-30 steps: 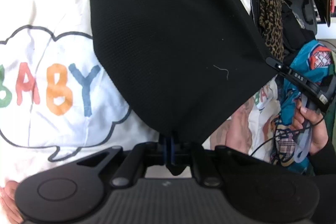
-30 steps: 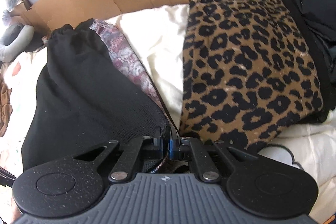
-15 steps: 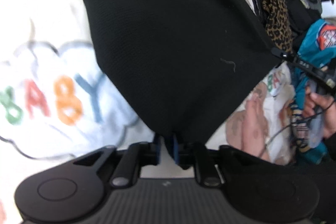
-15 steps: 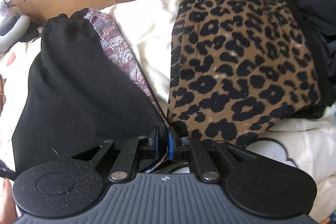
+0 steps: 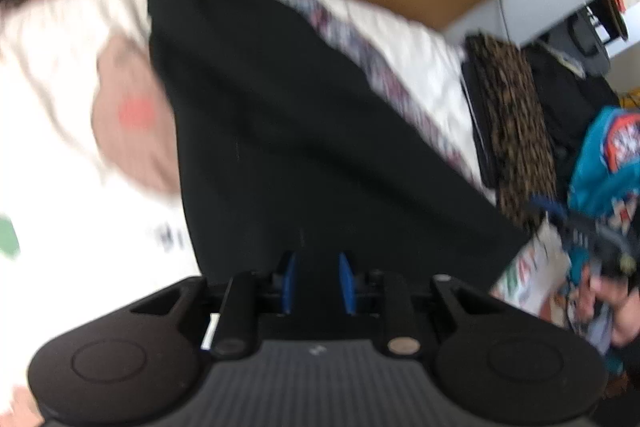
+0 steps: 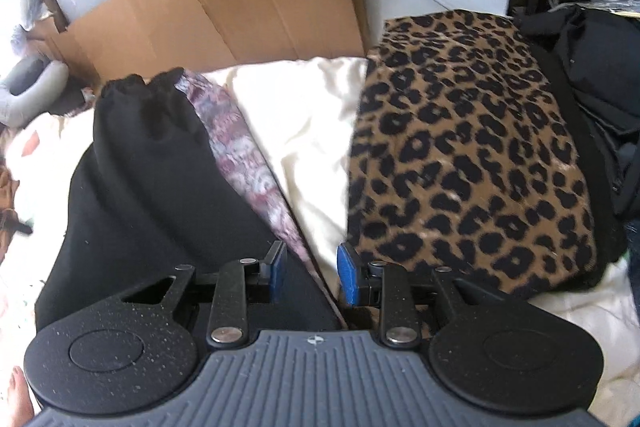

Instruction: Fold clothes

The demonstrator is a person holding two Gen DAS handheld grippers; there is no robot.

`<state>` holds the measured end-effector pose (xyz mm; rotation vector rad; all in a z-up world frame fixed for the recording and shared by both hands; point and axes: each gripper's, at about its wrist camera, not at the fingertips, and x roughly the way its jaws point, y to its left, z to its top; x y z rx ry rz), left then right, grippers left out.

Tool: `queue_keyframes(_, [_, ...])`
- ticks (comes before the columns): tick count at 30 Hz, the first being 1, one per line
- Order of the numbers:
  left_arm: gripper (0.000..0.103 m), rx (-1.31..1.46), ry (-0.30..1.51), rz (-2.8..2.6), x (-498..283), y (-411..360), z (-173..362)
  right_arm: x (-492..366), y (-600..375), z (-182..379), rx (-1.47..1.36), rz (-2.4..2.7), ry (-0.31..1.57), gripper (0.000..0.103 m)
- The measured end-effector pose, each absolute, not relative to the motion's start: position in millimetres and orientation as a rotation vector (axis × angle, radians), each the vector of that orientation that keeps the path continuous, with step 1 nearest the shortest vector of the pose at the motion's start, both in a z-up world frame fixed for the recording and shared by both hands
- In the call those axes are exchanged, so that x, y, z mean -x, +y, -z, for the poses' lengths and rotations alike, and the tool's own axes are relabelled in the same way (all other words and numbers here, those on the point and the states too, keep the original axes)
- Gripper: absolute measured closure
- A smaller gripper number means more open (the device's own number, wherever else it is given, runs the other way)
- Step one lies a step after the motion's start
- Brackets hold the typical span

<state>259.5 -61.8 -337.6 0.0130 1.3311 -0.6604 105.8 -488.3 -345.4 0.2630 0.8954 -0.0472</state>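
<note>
Both tongs stand apart now. The left gripper [image 5: 316, 281] has its blue pads spread, black cloth showing in the gap between them but nothing pinched. The right gripper [image 6: 311, 275] is open too, its pads clear of the fabric. The black garment [image 6: 160, 195] lies flat on the white bedding [image 6: 304, 139], its gathered end pointing away toward the cardboard box [image 6: 240, 11]. A strip of floral purple fabric [image 6: 244, 163] peeks out along its right edge. Just beyond the cream gap sits a folded leopard-print garment [image 6: 472, 163], with dark clothes [image 6: 600, 75] piled to its right. The left view is blurred, but it catches a hand [image 5: 612, 307] on the right gripper at the frame's right edge, beside a teal printed garment [image 5: 600, 163].
</note>
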Motion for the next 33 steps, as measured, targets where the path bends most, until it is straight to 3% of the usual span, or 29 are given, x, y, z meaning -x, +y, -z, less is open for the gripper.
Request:
queue_keyframes(12, [0.079, -0.066, 1.137, 0.661, -357.4, -166.8, 312.6, -136.3, -472.9, 347.9, -0.264, -0.033, 0.826, 0.068])
queue_keyframes(26, [0.079, -0.038, 1.227, 0.549, -413.7, -226.0, 367.2, -179.8, -455.9, 368.5, -0.28, -0.085, 0.819, 0.068])
queue_keyframes(33, [0.079, -0.036, 1.257, 0.4, -422.0, -209.3, 390.1, -198.6, -442.1, 380.2, -0.278, -0.087, 0.823, 0.068])
